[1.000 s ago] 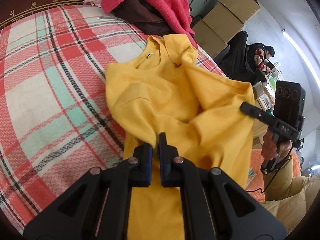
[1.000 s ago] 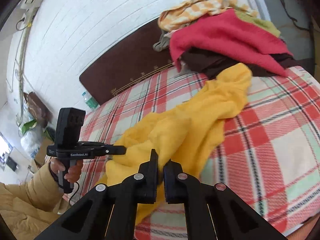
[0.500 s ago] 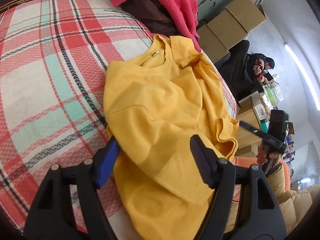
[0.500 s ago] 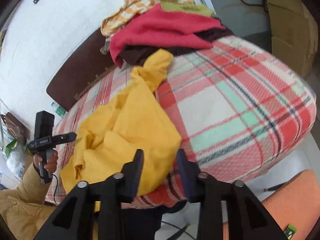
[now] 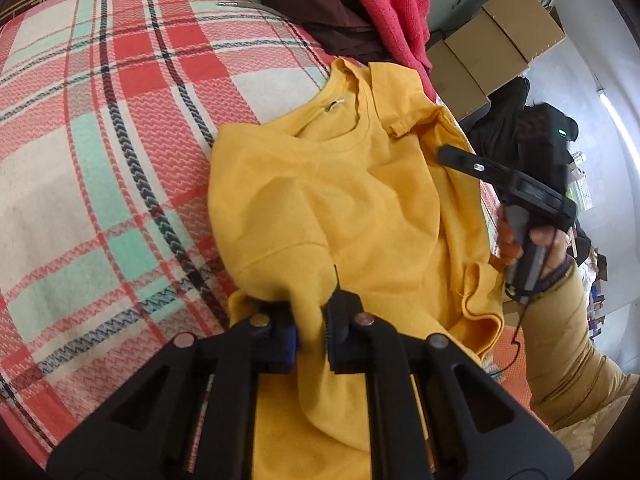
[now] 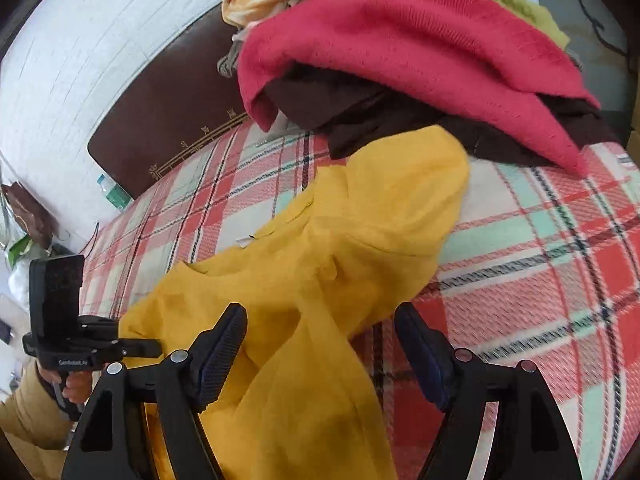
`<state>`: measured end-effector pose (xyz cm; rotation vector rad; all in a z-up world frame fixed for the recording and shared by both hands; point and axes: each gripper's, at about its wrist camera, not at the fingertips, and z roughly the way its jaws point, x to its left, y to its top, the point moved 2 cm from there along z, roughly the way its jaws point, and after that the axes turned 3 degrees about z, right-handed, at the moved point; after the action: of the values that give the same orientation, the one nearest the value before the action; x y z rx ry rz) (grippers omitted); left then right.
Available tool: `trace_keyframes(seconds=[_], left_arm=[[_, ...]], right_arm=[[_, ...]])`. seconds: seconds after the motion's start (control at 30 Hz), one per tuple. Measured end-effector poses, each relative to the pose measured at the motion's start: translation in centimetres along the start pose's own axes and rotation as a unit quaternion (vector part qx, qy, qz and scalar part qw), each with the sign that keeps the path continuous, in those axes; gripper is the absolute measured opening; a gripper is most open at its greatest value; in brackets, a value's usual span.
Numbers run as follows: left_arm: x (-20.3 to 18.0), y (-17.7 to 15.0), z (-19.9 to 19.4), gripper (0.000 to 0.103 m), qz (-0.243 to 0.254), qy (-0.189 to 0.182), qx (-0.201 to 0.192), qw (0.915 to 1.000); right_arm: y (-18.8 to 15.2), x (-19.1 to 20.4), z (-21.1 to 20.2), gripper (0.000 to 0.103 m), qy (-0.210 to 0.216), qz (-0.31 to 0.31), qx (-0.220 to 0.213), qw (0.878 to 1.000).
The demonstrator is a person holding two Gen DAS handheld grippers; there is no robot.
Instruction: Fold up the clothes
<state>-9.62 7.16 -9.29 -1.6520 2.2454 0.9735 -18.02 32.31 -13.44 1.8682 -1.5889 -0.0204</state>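
A: Location of the yellow shirt [image 5: 340, 200]?

B: Spread crumpled on the plaid bed [image 5: 100, 140], collar toward the red sweater [image 6: 400, 40] pile.

A: Left hand-held gripper [image 5: 311, 336] condition?

B: Jaws closing, pads pinching a raised fold of the shirt's fabric.

A: Right hand-held gripper [image 6: 320, 344]?

B: Jaws opening; shirt fabric lies between the pads, apparently untouched, though motion blur limits certainty.
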Motion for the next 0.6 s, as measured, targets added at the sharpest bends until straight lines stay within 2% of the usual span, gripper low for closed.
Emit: trace_keyframes(seconds=[0.07, 0.1, 0.17, 0.2, 0.3, 0.43, 0.6], left_arm=[[0.2, 0.0, -0.4, 0.011, -0.007, -0.010, -0.007, 0.9999], [0.2, 0.0, -0.7, 0.011, -0.012, -0.020, -0.012, 0.9996], [0.4, 0.1, -1.4, 0.011, -0.025, -0.047, -0.021, 0.9984], [0.5, 0.1, -1.8, 0.011, -0.034, -0.062, -0.027, 0.9971], [0.7, 0.0, -2.9, 0.011, -0.053, -0.098, -0.040, 0.9930], [0.9, -0.4, -5.4, 0.011, -0.062, -0.130, -0.066, 0.9874], [1.7, -1.2, -12.1, 0.011, -0.063, -0.146, -0.128, 0.9790]], right_arm=[[0.4, -0.1, 1.5, 0.044, 0.001, 0.002, 0.018, 1.000], [0.4, 0.0, 2.0, 0.013, 0.002, -0.001, 0.025, 1.000], [0.3, 0.6, 1.6, 0.008, 0.011, -0.002, 0.022, 1.000], [0.3, 1.1, 1.0, 0.007, 0.028, 0.001, 0.011, 1.000], [0.5, 3.3, -2.1, 0.005, 0.110, 0.016, -0.031, 0.993], [0.5, 8.9, -6.6, 0.005, 0.203, -0.007, -0.076, 0.976], [1.1, 16.7, -10.1, 0.005, 0.277, -0.062, -0.099, 0.954]])
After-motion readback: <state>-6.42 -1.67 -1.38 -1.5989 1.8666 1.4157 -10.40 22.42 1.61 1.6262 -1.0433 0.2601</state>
